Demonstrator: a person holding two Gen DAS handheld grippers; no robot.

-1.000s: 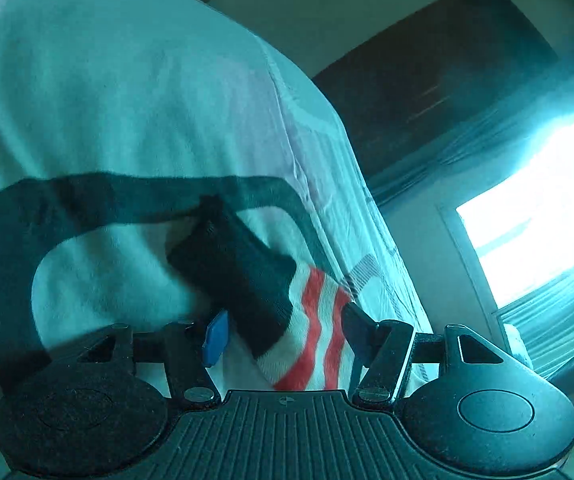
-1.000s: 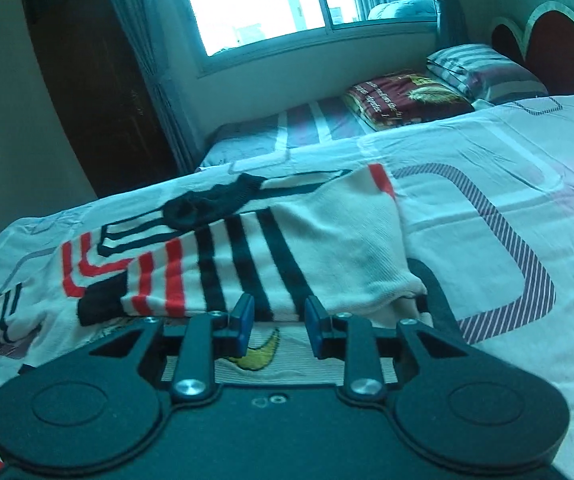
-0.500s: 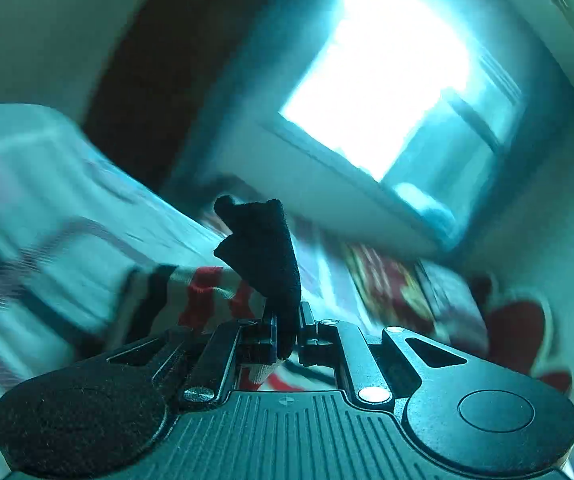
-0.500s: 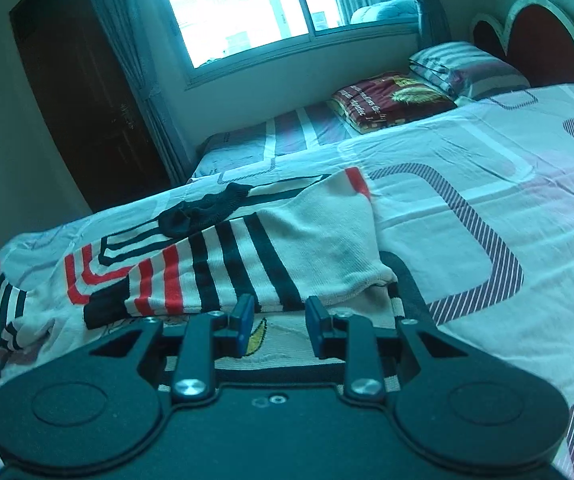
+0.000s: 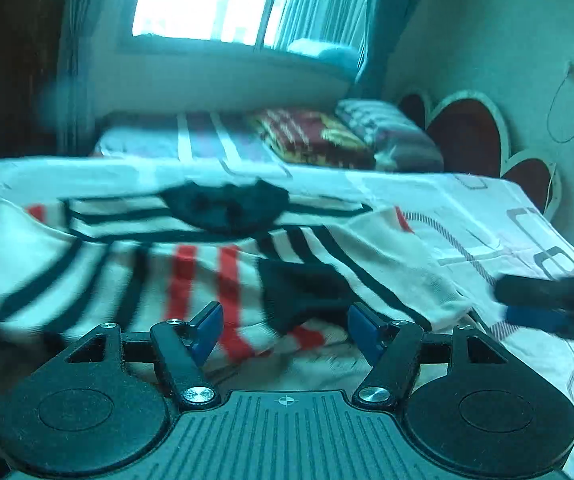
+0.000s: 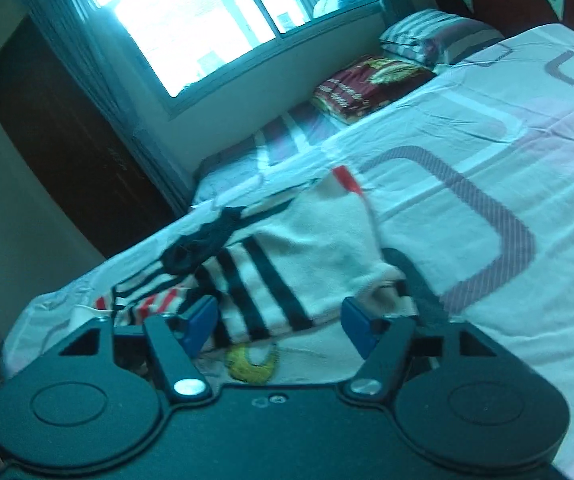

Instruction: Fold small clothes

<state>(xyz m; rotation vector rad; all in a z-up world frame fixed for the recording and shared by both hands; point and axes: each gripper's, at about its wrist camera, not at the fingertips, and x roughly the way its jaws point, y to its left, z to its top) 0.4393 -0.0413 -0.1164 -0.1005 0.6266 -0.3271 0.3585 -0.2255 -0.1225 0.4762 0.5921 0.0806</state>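
Observation:
A small white knit sweater (image 5: 387, 264) with black and red stripes lies on the bed, also in the right wrist view (image 6: 311, 256). Its dark-cuffed sleeve end (image 5: 303, 292) lies folded across the body, just ahead of my left gripper (image 5: 285, 326), which is open and empty. A dark collar (image 5: 227, 204) sits at the far edge, also in the right wrist view (image 6: 203, 244). My right gripper (image 6: 277, 322) is open and empty over the near hem; it shows at the right edge of the left wrist view (image 5: 555, 304).
The bed sheet (image 6: 467, 216) is white with rounded striped shapes. A yellow patch (image 6: 251, 364) shows on cloth under the right gripper. Pillows (image 6: 371, 84) and a headboard (image 5: 467, 136) lie beyond, a window (image 5: 207, 0) and dark wardrobe (image 6: 67, 140) behind.
My left gripper carried the dark sleeve end over the sweater, then opened and let it drop there. My right gripper opened wider and tilted.

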